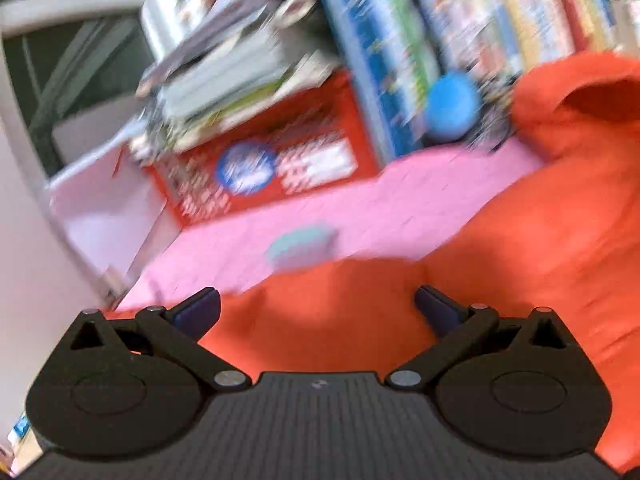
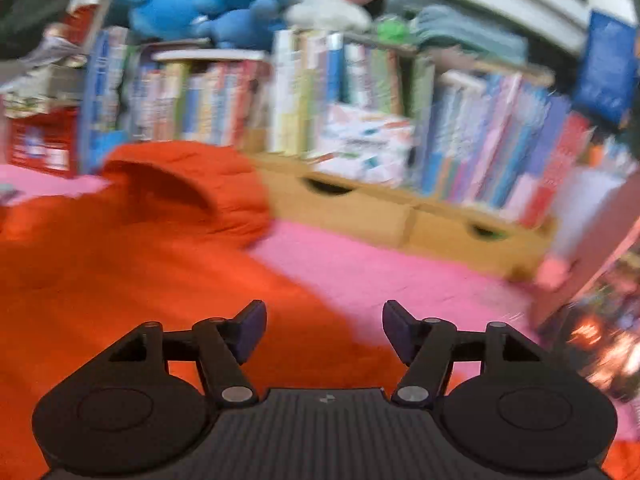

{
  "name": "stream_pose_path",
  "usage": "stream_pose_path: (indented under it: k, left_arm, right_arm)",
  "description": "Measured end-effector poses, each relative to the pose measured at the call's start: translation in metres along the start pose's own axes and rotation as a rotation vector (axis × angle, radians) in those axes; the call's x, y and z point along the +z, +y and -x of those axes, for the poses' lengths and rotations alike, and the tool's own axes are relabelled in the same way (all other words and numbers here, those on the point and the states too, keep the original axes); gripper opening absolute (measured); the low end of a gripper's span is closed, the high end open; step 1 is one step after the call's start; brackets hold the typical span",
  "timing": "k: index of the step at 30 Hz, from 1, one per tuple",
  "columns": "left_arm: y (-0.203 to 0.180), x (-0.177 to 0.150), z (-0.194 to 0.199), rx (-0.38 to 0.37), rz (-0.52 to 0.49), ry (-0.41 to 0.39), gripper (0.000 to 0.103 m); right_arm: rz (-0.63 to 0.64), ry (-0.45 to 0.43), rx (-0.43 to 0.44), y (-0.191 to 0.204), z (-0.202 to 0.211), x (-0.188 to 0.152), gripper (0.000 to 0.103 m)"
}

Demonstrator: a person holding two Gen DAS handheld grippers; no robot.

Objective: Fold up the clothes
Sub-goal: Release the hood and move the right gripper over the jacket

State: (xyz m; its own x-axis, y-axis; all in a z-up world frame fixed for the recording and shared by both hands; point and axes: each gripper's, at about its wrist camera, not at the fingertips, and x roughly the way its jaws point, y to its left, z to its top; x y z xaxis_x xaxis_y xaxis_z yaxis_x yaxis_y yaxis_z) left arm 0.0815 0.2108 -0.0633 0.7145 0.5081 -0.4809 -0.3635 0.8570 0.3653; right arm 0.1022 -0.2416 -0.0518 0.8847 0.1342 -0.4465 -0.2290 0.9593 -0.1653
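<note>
An orange hooded garment (image 1: 520, 232) lies spread on a pink surface (image 1: 360, 212), its hood (image 1: 580, 108) raised at the far right. My left gripper (image 1: 318, 312) hovers over the garment's near edge, open, with nothing between its blue pads. In the right wrist view the same garment (image 2: 120, 280) fills the left half, hood (image 2: 192, 184) at the back. My right gripper (image 2: 324, 332) stands open above the garment's right border, where orange meets the pink surface (image 2: 400, 276); nothing is held. Both views are blurred by motion.
A red printed box (image 1: 272, 160) with stacked books and papers on it stands at the back left. A pale round object (image 1: 300, 246) lies on the pink surface. Wooden drawers (image 2: 400, 216) under rows of books (image 2: 360, 120) and plush toys (image 2: 224, 4) line the back.
</note>
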Motion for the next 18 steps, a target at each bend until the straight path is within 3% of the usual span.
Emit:
stream_pose_path:
  k: [4, 8, 11, 14, 15, 16, 18]
  left_arm:
    - [0.034, -0.007, -0.016, -0.09, 0.102, 0.074, 0.103]
    - [0.037, -0.005, -0.017, -0.073, 0.073, 0.069, 0.103]
    - [0.038, 0.002, 0.001, -0.09, 0.151, 0.121, 0.101]
    - [0.031, 0.007, 0.046, -0.228, 0.129, 0.088, 0.102]
    - [0.026, 0.005, 0.063, -0.249, 0.11, 0.085, 0.103]
    - [0.02, 0.003, 0.08, -0.268, 0.091, 0.083, 0.103]
    - [0.009, 0.0, 0.113, -0.308, 0.053, 0.078, 0.103]
  right_arm:
    - [-0.009, 0.123, -0.117, -0.034, -0.005, -0.027, 0.064]
    - [-0.157, 0.216, -0.376, -0.113, 0.006, -0.06, 0.068]
    - [-0.27, 0.266, -0.541, -0.16, 0.027, -0.075, 0.067]
    - [-0.365, 0.203, -0.418, -0.16, 0.065, -0.074, 0.069]
    - [-0.375, 0.176, -0.361, -0.157, 0.077, -0.072, 0.076]
    - [-0.364, 0.158, -0.312, -0.152, 0.086, -0.07, 0.083]
    - [-0.309, 0.136, -0.229, -0.133, 0.102, -0.066, 0.087]
